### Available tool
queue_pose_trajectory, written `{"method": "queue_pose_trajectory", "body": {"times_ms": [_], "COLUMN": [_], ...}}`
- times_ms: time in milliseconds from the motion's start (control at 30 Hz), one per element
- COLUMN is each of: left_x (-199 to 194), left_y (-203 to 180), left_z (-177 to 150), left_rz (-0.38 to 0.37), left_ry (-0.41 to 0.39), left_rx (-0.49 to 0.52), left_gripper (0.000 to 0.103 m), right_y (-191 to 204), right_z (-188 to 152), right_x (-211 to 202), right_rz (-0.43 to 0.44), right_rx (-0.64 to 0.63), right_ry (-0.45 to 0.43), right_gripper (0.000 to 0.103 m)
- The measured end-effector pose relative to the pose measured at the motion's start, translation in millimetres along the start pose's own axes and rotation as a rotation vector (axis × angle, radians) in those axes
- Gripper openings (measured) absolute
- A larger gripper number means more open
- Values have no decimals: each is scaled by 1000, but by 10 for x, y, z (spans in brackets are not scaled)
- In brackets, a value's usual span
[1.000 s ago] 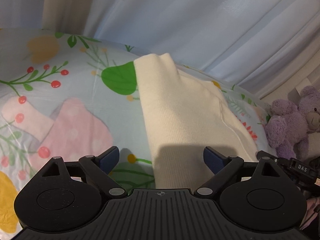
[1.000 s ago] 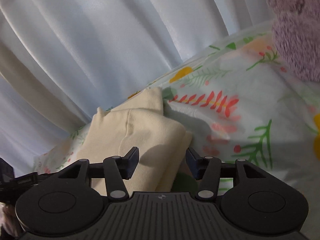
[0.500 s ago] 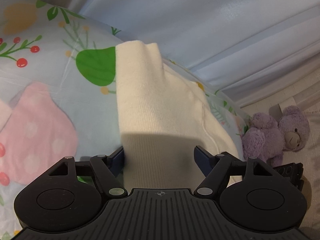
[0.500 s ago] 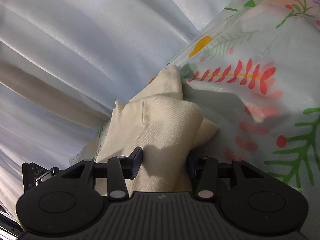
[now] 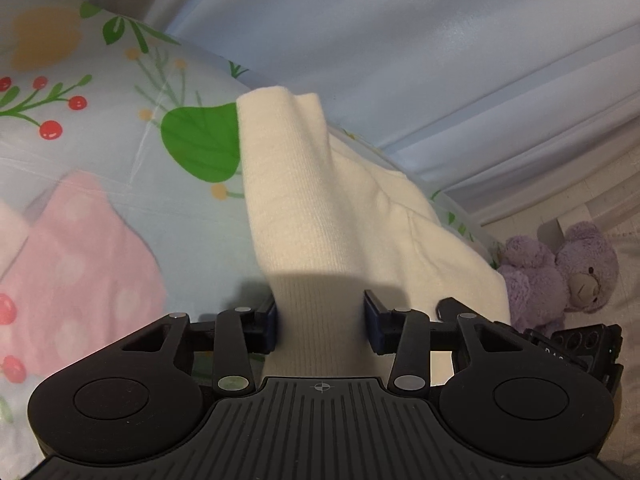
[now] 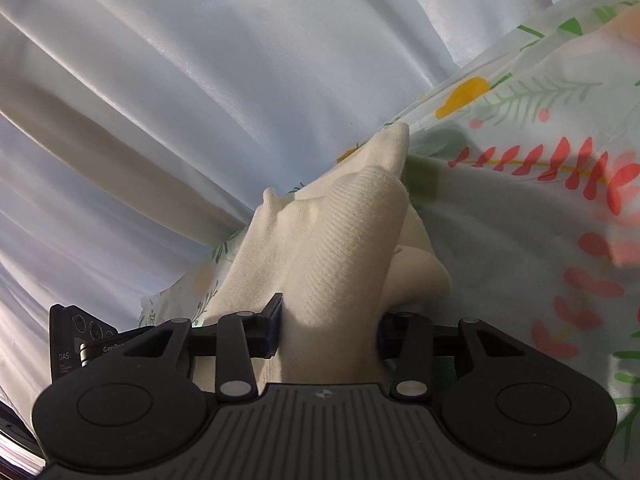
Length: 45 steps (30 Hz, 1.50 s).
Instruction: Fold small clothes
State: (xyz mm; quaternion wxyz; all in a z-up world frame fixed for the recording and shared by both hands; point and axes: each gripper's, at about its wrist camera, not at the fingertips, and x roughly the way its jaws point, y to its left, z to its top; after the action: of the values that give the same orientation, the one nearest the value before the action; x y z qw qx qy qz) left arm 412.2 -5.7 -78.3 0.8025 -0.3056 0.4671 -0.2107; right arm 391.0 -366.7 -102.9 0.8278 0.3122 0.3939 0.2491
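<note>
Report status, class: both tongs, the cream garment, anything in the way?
Left tongs shut on cream garment. Right tongs shut on it too. Garment bunched, partly raised off flowered sheet. Pink cloth and purple teddy lie aside, not blocking.

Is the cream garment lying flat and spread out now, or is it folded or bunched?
Bunched, not flat. The cream garment rises in ridges from the floral sheet, its near edge pinched by the left gripper and right gripper.

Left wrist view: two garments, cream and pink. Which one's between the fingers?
The cream one: it runs up between the left gripper fingers. The pink one lies flat on the sheet, off to the side.
</note>
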Motion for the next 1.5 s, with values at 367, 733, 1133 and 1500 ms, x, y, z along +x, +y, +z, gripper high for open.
{"method": "queue_pose_trajectory", "body": {"times_ms": [367, 733, 1133, 1500], "left_x": [-997, -1552, -1373, -1534], "left_y": [-144, 341, -55, -183], "left_z": [-270, -686, -726, -1001], "left_rz": [67, 291, 344, 356], "left_ry": [-159, -195, -210, -212], "left_rx": [109, 60, 160, 200], "left_gripper": [42, 48, 79, 84], "right_y": [720, 861, 1019, 940], "right_z": [-248, -699, -720, -955], "right_x": [96, 187, 116, -466], "right_rz": [133, -27, -144, -121], "right_rx": [-110, -167, -273, -146], "right_ry": [83, 177, 119, -48], "right_gripper": [40, 59, 18, 28]}}
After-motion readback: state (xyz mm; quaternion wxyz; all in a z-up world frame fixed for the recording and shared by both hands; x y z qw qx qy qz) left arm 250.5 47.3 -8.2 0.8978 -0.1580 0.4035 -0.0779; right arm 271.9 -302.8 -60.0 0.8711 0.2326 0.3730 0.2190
